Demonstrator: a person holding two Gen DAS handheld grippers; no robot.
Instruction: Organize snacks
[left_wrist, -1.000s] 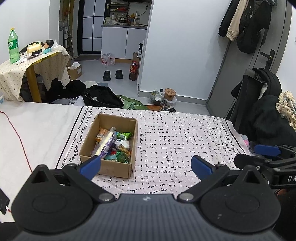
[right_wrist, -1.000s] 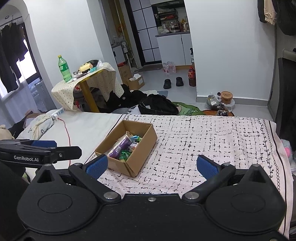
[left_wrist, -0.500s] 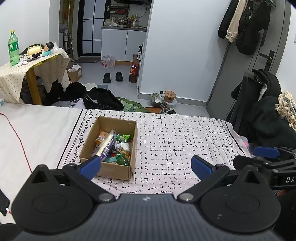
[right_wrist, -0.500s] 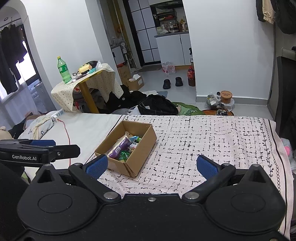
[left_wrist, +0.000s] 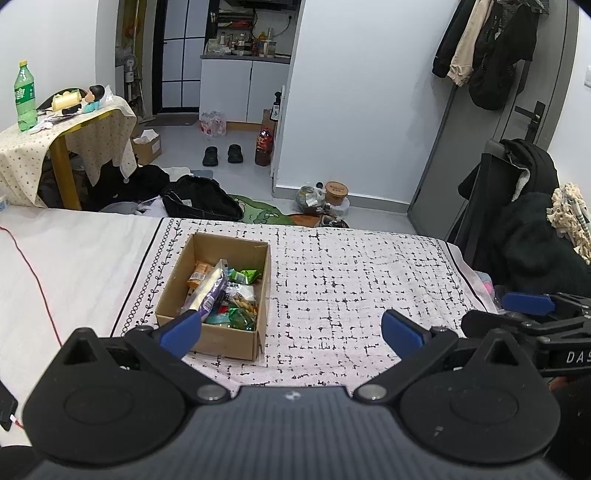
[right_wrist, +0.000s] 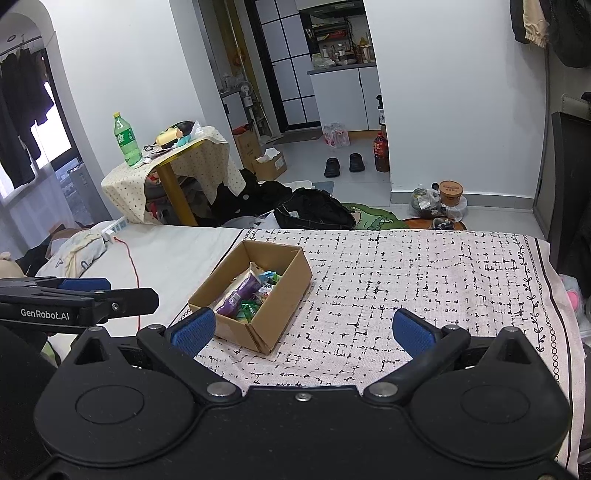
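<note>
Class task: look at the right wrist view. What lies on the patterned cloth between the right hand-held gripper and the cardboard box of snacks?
Nothing: in the right wrist view, only bare patterned cloth separates the right hand-held gripper from the cardboard box.

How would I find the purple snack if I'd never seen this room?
Look at the checked white bedspread, then the open brown cardboard box on it. Inside, the long purple snack packet lies on the pile, the only purple one among green and orange wrappers.

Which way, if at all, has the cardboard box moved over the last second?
No. The cardboard box keeps its place against the patterned cloth's leafy left border.
</note>
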